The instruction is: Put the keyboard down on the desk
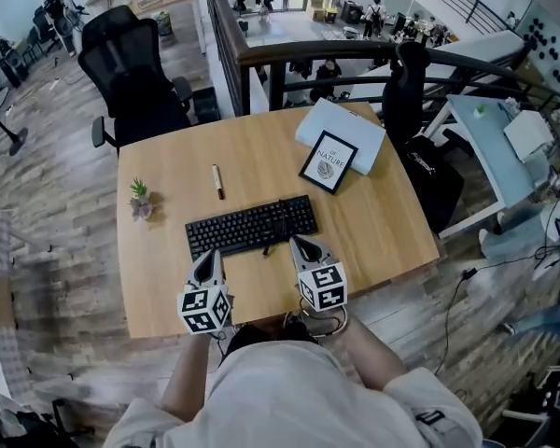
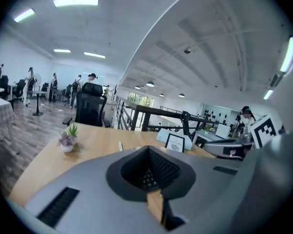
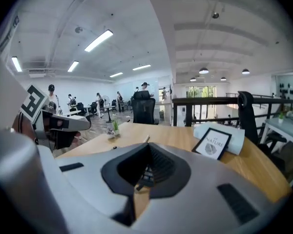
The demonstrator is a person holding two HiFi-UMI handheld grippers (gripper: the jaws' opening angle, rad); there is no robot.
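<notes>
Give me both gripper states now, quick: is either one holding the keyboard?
Left gripper: closed, gripping nothing, tip at the near edge of the keyboard.
Right gripper: closed, gripping nothing, tip at the same edge.

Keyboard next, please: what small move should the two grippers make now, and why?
Probably ease both grippers back a little toward the person. The keyboard already lies flat on the desk. The left gripper and right gripper have their jaws together at its near edge and seem to grip nothing, so nothing looks left to place.
</notes>
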